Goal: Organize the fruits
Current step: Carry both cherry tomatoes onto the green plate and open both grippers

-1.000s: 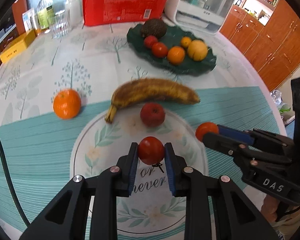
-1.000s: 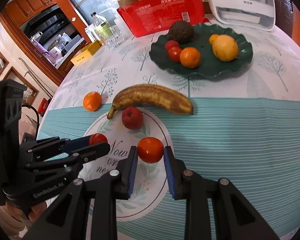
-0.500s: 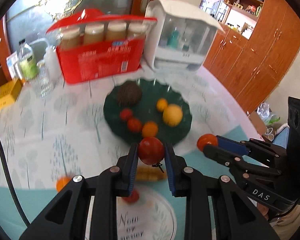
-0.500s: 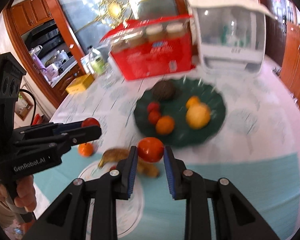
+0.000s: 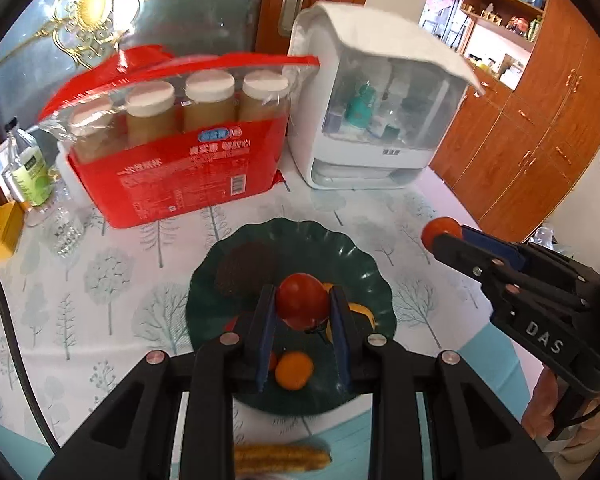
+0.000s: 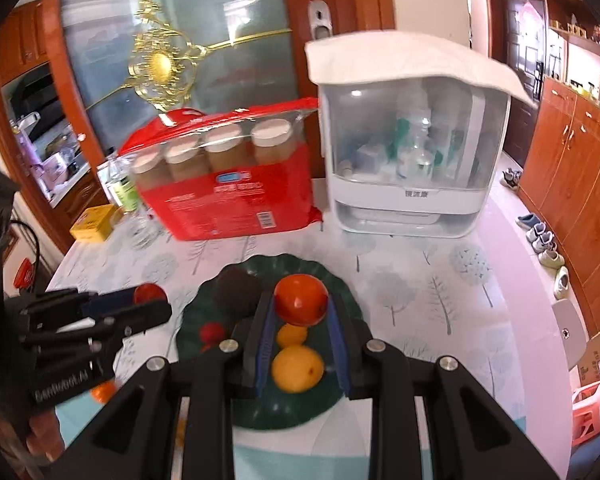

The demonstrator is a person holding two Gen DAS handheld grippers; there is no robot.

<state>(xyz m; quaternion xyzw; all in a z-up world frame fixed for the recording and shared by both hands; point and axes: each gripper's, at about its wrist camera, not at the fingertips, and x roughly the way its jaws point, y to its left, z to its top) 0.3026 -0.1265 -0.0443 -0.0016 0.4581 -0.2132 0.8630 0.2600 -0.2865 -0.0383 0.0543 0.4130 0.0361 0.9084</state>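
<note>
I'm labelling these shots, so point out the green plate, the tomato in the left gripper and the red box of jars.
green plate [image 5: 374,280], left wrist view, bare right rim
tomato [image 5: 302,300], left wrist view, front face
red box [image 5: 172,184], left wrist view, printed front

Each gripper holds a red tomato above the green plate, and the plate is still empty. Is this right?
Not quite. Both grippers, left gripper and right gripper, do hold tomatoes above the green plate, but the plate is not empty: the right wrist view shows an avocado and orange fruits on it.
</note>
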